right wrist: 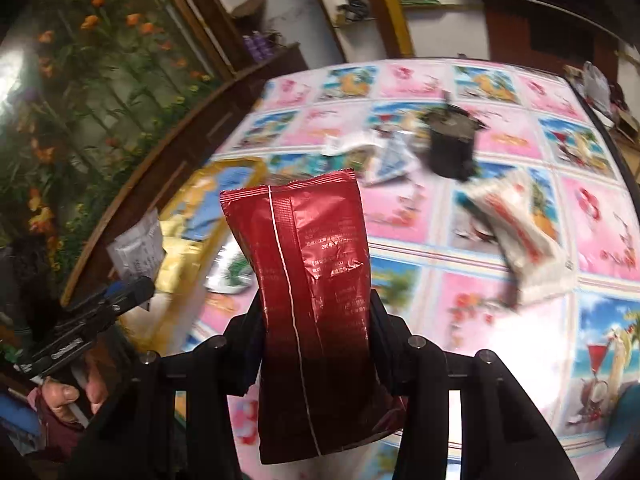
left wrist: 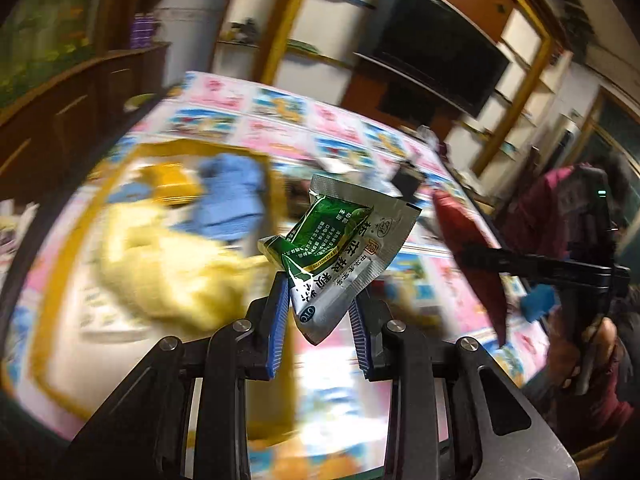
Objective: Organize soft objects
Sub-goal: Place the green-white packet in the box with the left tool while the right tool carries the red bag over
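Soft packets, two in hand, others loose on the counter (right wrist: 500, 288) — entry by position from the yellow-rimmed tray (right wrist: 224, 216).

Green-and-silver sachet (left wrist: 340, 248): pinched by its lower corner between the blue pads of the left hand-held gripper (left wrist: 320, 312), jaws narrow on the foil. It stands up and tilts, clear of the counter, just beside the tray's near side. The corner hold is thin; the packet could likely slip if swung hard.

Red foil pouch (right wrist: 316, 280): clamped across its lower half by the right hand-held gripper (right wrist: 320, 340), jaws closed on its width, back seam facing the camera. Held upright in the air, to the counter side of the tray. Gripped low, so the top half is free to flop.

Yellow-rimmed tray: sits toward the counter's edge nearest the wooden cabinet. Contents, blurred — a blue cloth (left wrist: 232, 204), a pale yellow soft item (left wrist: 172, 276), an orange-yellow piece. Probable destination for both held packets; open room appears to remain along its near side.

Loose on the counter, well apart from the tray: a white-and-red packet (right wrist: 524, 240), small white and blue sachets (right wrist: 384, 156), and a dark container (right wrist: 452, 144) beyond them.

Clearance: the two grippers are near each other, each visible in the other's view. Entering the tray one at a time looks wise, given its raised rim.
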`<state>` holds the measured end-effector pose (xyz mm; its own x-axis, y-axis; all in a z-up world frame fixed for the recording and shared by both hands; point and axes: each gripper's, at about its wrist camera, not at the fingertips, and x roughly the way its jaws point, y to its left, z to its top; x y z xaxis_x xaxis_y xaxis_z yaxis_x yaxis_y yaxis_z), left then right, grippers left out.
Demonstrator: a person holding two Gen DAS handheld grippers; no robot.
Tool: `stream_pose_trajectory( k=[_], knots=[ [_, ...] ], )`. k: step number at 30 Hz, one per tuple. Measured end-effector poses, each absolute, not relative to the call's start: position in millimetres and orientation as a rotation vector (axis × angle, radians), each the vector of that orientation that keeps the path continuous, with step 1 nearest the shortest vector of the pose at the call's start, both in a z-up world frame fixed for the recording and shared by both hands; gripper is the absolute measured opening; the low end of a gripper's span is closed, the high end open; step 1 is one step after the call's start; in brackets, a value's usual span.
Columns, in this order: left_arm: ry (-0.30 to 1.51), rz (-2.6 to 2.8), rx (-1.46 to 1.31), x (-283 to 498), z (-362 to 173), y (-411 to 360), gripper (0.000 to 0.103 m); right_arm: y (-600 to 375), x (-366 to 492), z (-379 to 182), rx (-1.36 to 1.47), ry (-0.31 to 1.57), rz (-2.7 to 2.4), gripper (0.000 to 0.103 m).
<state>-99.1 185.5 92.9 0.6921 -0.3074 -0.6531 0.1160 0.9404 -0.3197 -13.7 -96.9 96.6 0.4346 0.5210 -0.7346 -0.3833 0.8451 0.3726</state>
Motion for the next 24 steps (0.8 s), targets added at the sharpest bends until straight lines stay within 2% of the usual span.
stream_pose_trajectory(
  k=[7,13,17,24],
  knots=[
    [0.812,-0.038,-0.334,-113,73,257,0.029,-18,3,112,0.156,0.980,0.711,0.046],
    [0.918,0.037,-0.293,-102,45,273,0.035,46,27,112,0.214,1.046,0.793,0.046],
    [0.888,-0.003,-0.339,-110,44,281,0.043,79,43,107,0.258,1.102,0.811,0.046],
    [0.853,-0.009,-0.397,-123,47,300,0.043,125,74,85,0.372,1.205,0.766,0.046]
  ],
)
